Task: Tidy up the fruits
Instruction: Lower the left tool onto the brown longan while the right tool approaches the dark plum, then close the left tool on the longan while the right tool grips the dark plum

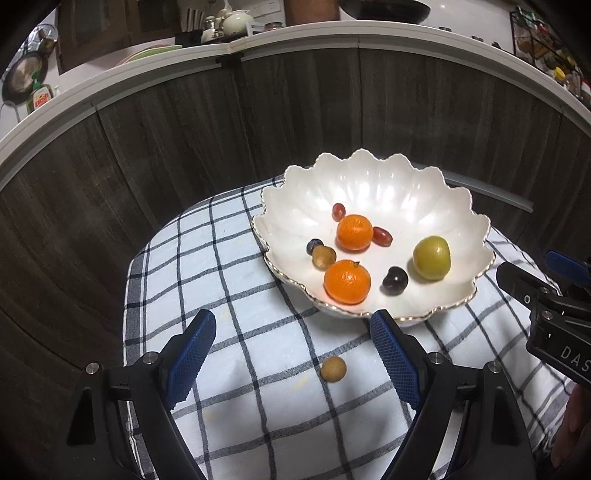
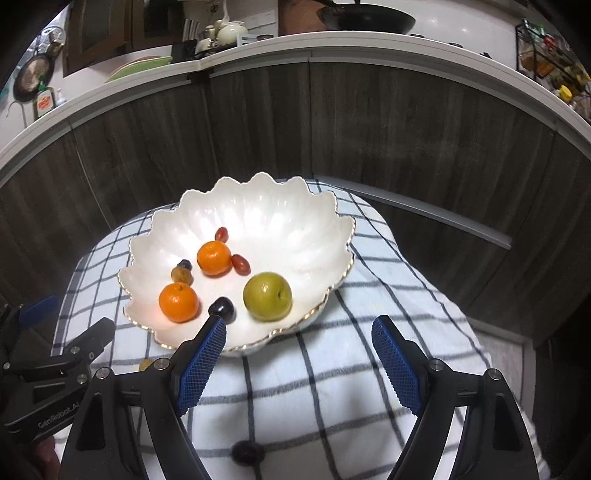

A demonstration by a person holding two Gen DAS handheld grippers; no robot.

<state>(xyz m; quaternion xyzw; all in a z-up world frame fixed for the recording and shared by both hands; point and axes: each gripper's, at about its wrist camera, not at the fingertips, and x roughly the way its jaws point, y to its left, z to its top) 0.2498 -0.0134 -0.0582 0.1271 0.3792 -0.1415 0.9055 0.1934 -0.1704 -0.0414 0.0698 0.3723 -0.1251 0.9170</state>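
A white scalloped bowl (image 1: 369, 184) (image 2: 266, 206) stands on a checked cloth (image 1: 240, 295) (image 2: 369, 295). It holds two oranges (image 1: 347, 281) (image 2: 178, 302), a green fruit (image 1: 431, 257) (image 2: 267, 296), a dark plum (image 1: 395, 280) (image 2: 222, 309), red grapes (image 1: 382, 235) (image 2: 240, 264) and small brown and dark fruits (image 1: 324, 257). A small brown fruit (image 1: 333, 369) lies on the cloth between the open fingers of my left gripper (image 1: 291, 350). A dark fruit (image 2: 247, 451) lies on the cloth below my open right gripper (image 2: 299, 354).
Dark wood cabinet fronts (image 1: 184, 129) (image 2: 406, 129) rise behind the cloth under a white counter edge (image 1: 295, 33) with kitchenware on top. The cloth drops off at its left and right sides. The other gripper shows at the right edge of the left wrist view (image 1: 546, 306).
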